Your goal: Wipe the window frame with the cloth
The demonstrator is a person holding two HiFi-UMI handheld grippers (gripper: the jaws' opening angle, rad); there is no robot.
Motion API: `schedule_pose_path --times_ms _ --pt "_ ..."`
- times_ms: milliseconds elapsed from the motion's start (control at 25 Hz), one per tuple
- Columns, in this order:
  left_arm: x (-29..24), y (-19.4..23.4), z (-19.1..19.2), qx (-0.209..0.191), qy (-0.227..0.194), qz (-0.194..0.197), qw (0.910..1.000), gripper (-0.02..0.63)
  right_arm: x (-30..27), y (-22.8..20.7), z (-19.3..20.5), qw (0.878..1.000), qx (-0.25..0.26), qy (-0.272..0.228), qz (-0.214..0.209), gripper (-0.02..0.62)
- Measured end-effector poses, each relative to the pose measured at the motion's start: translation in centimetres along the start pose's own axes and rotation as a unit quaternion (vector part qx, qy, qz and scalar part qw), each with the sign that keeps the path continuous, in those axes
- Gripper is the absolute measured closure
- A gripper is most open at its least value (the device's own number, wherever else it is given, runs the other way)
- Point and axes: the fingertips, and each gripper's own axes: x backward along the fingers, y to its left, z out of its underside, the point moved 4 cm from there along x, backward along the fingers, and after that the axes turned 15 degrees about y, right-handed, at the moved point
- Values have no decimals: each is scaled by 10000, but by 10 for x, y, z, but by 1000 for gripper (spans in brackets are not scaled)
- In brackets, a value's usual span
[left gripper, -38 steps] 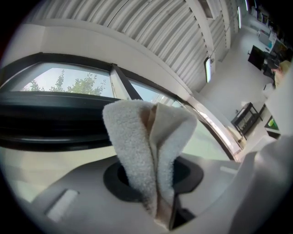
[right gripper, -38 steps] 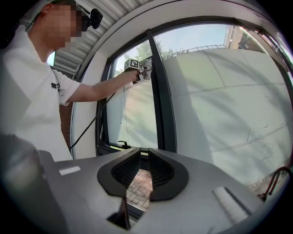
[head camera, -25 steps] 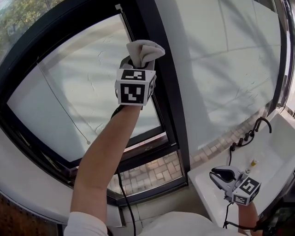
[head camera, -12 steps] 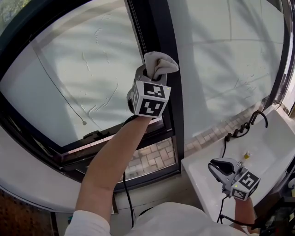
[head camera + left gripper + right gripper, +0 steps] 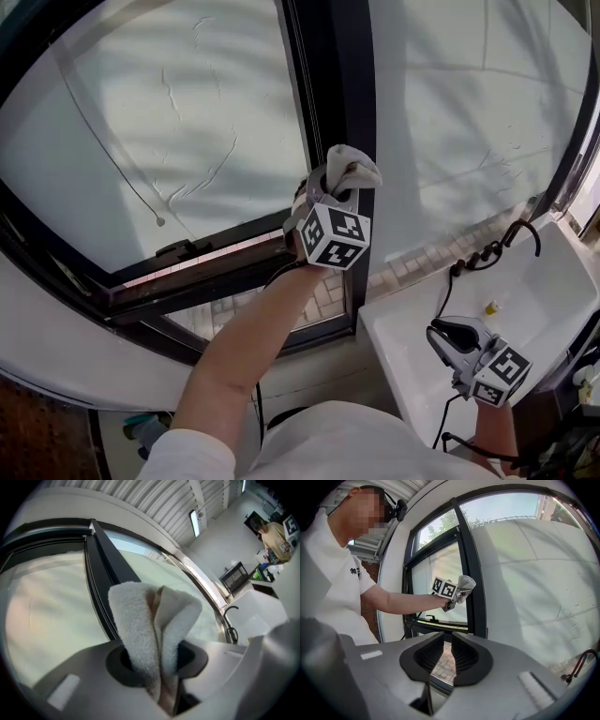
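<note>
Finding: left gripper [image 5: 330, 190] lower on window frame [image 5: 343, 84].
Clamped on the folded cloth [image 5: 354, 167], it has dropped down the frame's upright; right gripper [image 5: 451, 330], jaws together and empty, unmoved right of the frame.

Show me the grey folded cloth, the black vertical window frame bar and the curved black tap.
grey folded cloth [image 5: 352, 167], head view, its upper fold.
black vertical window frame bar [image 5: 337, 84], head view, its upper part.
curved black tap [image 5: 525, 223], head view, its arch top.

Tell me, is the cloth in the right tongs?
No, the cloth is clamped in the left tongs, while the right tongs are shut with nothing between them.
</note>
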Motion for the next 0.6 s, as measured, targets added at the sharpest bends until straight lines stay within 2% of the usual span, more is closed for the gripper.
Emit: schedule_pose_path --times_ms 280,480,600 --pt "-23 -56 63 23 406 122 9991 471 2 -4 7 9998 -78 158 8 543" --pt "-39 -90 103 -103 725 193 9971 472 2 -6 11 9996 -140 261 -6 543" --pt "-48 -111 129 -64 1048 380 9937 472 2 -6 14 9993 -167 344 -15 543"
